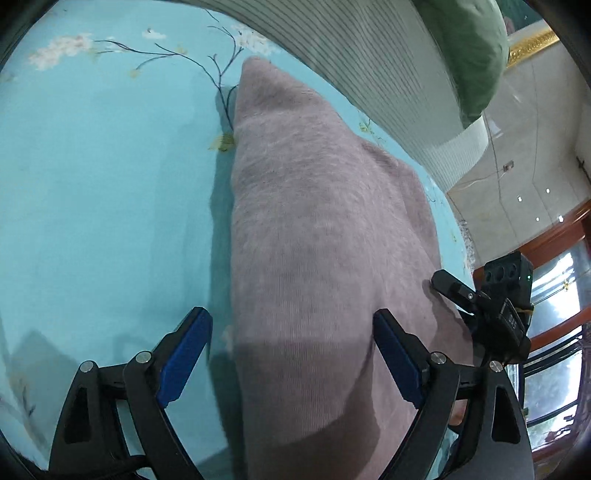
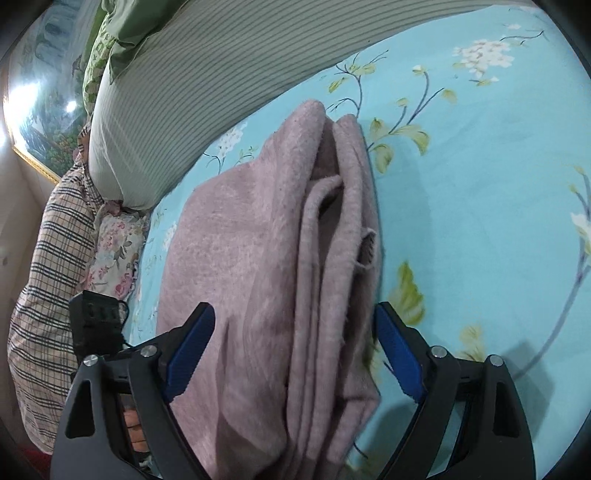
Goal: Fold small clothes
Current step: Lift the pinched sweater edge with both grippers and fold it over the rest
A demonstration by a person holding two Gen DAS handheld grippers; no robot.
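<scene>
A folded mauve sweater (image 1: 317, 236) lies on a bed covered by a turquoise sheet (image 1: 110, 206) printed with white blossoms and thin dark branches. In the left wrist view the sweater runs lengthwise away from the camera, its smooth folded surface facing up and its far end narrowing toward a striped grey-green pillow (image 1: 373, 70). The left gripper (image 1: 291, 354) sits at the near end of the sweater with its jaws spread wide; the fabric passes between the two blue pads, and neither pad is pressing it, so nothing is held. The other gripper shows at the right edge of this view, just beside the sweater's right side.

From the right wrist view the sweater (image 2: 258, 258) shows its stacked layers, with several folded edges lined up along its right side and a small opening between two of them. The right gripper (image 2: 295, 347) also has its jaws wide apart, straddling the near part of the sweater without clamping it. The striped pillow (image 2: 207, 81) lies beyond the sweater's far end, with a green cushion (image 2: 122, 33) on top of it. A plaid cloth (image 2: 51, 258) and a small flowered cloth (image 2: 114, 254) sit at the left edge of the bed, near the sweater but apart from it.
</scene>
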